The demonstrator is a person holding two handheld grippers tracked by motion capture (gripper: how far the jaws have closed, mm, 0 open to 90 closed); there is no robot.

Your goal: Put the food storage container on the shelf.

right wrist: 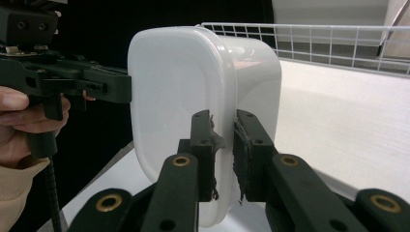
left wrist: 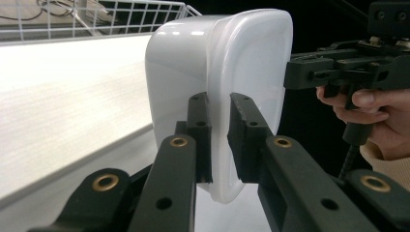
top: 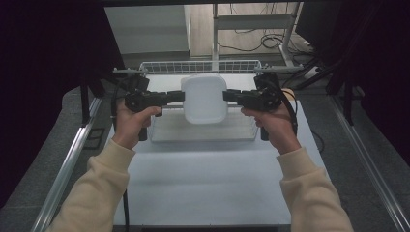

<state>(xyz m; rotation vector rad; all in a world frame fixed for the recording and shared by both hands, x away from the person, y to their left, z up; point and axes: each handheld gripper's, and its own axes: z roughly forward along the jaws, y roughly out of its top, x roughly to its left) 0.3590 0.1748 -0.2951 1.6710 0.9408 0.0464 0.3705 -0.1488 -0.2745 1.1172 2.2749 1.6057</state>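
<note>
White tub held between two tongs above the wire basket

White plastic tub (top: 204,98) hung in the air over the wire basket (top: 203,126), gripped from both sides. Left tongs (top: 180,96) clenched on the rim at the tub's left edge; right tongs (top: 227,95) clenched on the rim opposite. Seen along the left tongs (left wrist: 220,140), jaws stood nearly together with the thin rim of the tub (left wrist: 217,72) pinched between them; same from the right tongs (right wrist: 223,154), frayed pads pressed on the wall of the tub (right wrist: 193,96). Lay squarely between the two hands, neither nearer than the other, flat face turned up toward the high camera. Long axis ran away from the person, across the line joining the tongs. Judged that any coming move depended on both hands travelling together, since a pull apart would slip the rim. Basket walls sat just below and behind; bare white table (top: 203,183) lay open toward the person, with dark floor and rails well off at either side.
</note>
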